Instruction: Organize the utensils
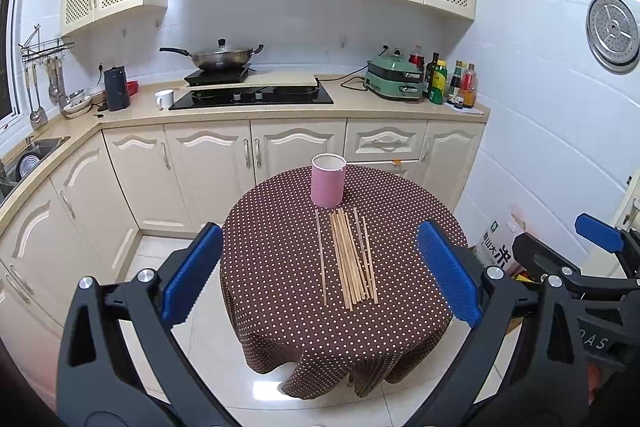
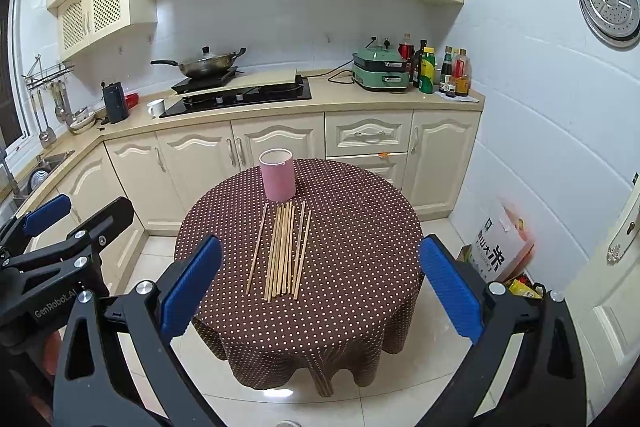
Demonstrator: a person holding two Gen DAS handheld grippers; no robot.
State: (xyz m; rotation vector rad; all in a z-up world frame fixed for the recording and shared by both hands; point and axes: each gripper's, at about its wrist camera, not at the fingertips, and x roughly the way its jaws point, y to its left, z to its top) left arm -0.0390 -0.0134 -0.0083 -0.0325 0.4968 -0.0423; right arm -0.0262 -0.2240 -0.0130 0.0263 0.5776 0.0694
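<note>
Left wrist view, pale wooden chopsticks (image 1: 350, 259), bunched, two strays

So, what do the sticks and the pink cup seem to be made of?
The chopsticks look like bare wood or bamboo: pale tan, matte, thin. The pink cup has a matte wall and a pale inside with a seam, perhaps cardboard or plastic; I cannot tell which.

Left gripper (image 2: 44, 223) body is showing white lettering "GenRobot.AI" in the right wrist view. Rice bag (image 2: 500, 251) on the floor is displaying large Chinese characters including "大米". Right gripper (image 1: 600, 231) body is showing partial letters, unreadable.
</note>
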